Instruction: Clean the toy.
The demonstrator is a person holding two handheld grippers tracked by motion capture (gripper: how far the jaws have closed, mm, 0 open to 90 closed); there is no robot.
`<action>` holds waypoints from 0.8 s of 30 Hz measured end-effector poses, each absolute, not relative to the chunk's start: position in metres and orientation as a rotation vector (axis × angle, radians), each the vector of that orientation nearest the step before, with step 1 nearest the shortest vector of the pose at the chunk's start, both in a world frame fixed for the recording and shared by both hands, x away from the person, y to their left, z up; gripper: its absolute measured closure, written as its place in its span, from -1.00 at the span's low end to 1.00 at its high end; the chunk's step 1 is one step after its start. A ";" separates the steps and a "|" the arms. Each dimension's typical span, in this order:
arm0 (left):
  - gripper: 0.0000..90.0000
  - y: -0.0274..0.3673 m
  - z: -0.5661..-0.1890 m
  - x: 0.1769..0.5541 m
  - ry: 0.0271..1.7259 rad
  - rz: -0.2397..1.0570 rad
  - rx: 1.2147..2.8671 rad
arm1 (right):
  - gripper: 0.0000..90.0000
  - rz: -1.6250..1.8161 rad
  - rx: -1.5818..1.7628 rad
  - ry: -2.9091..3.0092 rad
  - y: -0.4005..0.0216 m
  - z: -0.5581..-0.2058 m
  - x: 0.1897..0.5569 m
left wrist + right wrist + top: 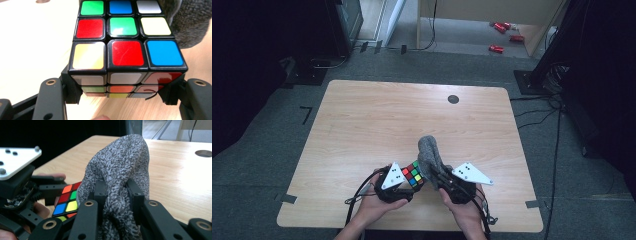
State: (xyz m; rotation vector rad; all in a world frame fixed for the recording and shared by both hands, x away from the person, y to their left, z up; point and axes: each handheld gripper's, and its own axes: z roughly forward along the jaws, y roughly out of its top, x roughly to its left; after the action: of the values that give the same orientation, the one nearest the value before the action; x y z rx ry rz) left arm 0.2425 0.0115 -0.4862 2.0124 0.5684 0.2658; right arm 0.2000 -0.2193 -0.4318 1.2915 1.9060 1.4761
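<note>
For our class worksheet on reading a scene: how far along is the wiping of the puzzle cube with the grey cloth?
Done: the left gripper is clamped on the puzzle cube, held above the table, and the right gripper has the grey cloth bunched in its jaws. In hand: the cloth sits against the cube's side. Left, probably: wiping the faces; none looks covered yet.

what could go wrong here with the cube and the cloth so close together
The left hand-held gripper grips the puzzle cube only at its lower edges, so a push from the grey cloth could tip it out. The cloth bulges loosely above the right hand-held gripper, so it might slip free. Cube and cloth are off the table, so either could fall.
</note>
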 end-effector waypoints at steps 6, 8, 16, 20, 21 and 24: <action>-0.23 0.022 -0.492 0.249 0.550 0.248 1.930 | 0.68 1.540 1.310 1.885 -0.224 -0.429 0.200; -0.23 0.022 -0.492 0.248 0.531 0.243 1.922 | 0.67 1.554 1.300 1.901 -0.222 -0.431 0.200; -0.23 0.025 -0.484 0.242 0.474 0.282 1.852 | 0.67 1.594 1.382 1.936 -0.221 -0.445 0.205; -0.23 0.028 -0.486 0.245 0.499 0.299 1.887 | 0.67 1.616 1.420 1.953 -0.222 -0.448 0.207; -0.23 0.027 -0.488 0.245 0.495 0.302 1.902 | 0.67 1.643 1.419 1.948 -0.222 -0.446 0.206; -0.23 0.022 -0.490 0.242 0.478 0.286 1.914 | 0.67 1.714 1.375 1.942 -0.219 -0.437 0.202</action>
State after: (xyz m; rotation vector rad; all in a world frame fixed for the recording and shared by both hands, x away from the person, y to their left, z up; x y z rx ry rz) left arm 0.2420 0.0223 -0.4901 1.9144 0.4777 0.2859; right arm 0.2022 -0.2192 -0.4371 1.3753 1.9424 1.7140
